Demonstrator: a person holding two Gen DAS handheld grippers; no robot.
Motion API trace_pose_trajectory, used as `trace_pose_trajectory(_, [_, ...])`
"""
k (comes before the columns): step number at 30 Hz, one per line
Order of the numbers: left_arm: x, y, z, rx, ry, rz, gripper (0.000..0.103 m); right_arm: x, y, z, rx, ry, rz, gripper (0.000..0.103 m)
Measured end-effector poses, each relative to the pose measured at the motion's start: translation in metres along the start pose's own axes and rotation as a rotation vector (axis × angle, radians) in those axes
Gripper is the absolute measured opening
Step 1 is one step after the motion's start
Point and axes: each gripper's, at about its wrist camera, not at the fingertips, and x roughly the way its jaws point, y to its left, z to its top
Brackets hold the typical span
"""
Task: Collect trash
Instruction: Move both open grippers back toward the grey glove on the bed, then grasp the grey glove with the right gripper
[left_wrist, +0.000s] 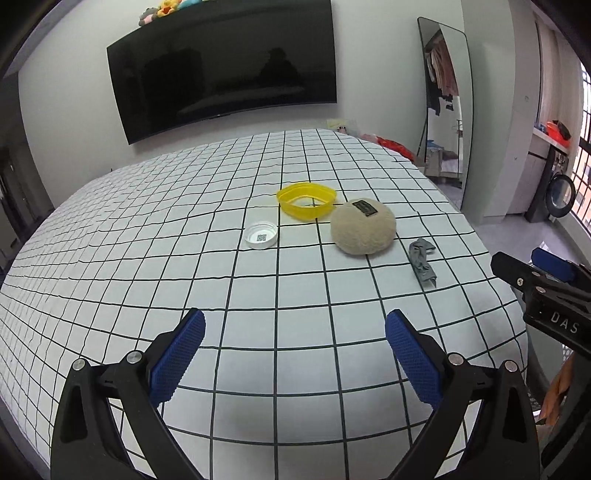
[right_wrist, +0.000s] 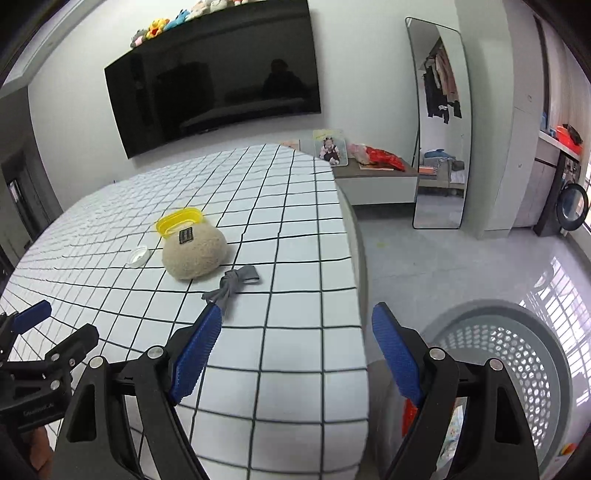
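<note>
On the white checked sheet (left_wrist: 258, 332) lie a yellow plastic ring-shaped lid (left_wrist: 306, 205), a white bottle cap (left_wrist: 261, 235), a beige plush ball (left_wrist: 362, 227) and a crumpled grey scrap (left_wrist: 423, 262). My left gripper (left_wrist: 295, 354) hovers open over bare sheet, well short of them, with nothing between its fingers. My right gripper (right_wrist: 295, 332) is open and empty above the sheet's right edge, its left pad just short of the grey scrap (right_wrist: 232, 282). The plush ball (right_wrist: 194, 251), yellow lid (right_wrist: 180, 220) and cap (right_wrist: 138, 257) lie beyond. Each gripper shows in the other's view: right gripper (left_wrist: 517, 258), left gripper (right_wrist: 61, 325).
A grey perforated basket (right_wrist: 517, 369) stands on the floor at the sheet's right edge, with some items inside. Behind are a wall television (right_wrist: 210, 77), a low cabinet (right_wrist: 376, 181) with a photo and red bag, a standing mirror (right_wrist: 439, 122) and a washing machine (right_wrist: 570, 206).
</note>
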Motion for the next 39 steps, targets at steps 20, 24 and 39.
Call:
trace_pose_trajectory(20, [0.025, 0.029, 0.001, -0.075, 0.025, -0.017, 0.096, 0.082, 0.052, 0.026, -0.097, 0.170, -0.059, 0.080])
trace_pose_trajectory(24, [0.029, 0.029, -0.001, -0.078, 0.031, -0.030, 0.096, 0.089, 0.054, 0.026, -0.100, 0.180, -0.068, 0.079])
trace_pose_trajectory(39, [0.035, 0.031, -0.001, -0.097, 0.039, -0.052, 0.096, 0.088, 0.076, 0.022, -0.169, 0.165, -0.013, 0.026])
